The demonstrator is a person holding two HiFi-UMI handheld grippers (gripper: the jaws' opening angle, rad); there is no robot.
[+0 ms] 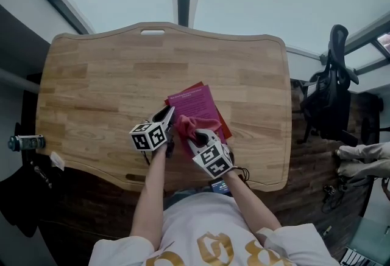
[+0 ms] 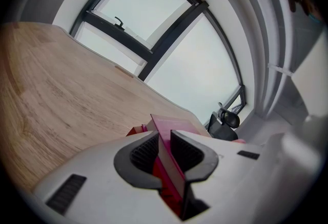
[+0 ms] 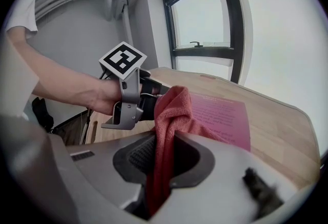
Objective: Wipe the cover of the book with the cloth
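A wooden table carries a magenta book.

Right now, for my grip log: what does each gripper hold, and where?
Left gripper: the book, by its edge. Right gripper: the cloth, by a fold.

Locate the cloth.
Head view, centre of the table: the cloth is pinched in the right claw, bunched on the near edge of the pink book, just right of the left claw.

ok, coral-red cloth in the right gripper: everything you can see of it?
The coral-red cloth looks like soft microfibre, bunched into folds. The right gripper is shut on one gathered end; the rest humps up and drapes onto the near part of the magenta book cover. The left gripper sits close beside it, clamping the book's edge.
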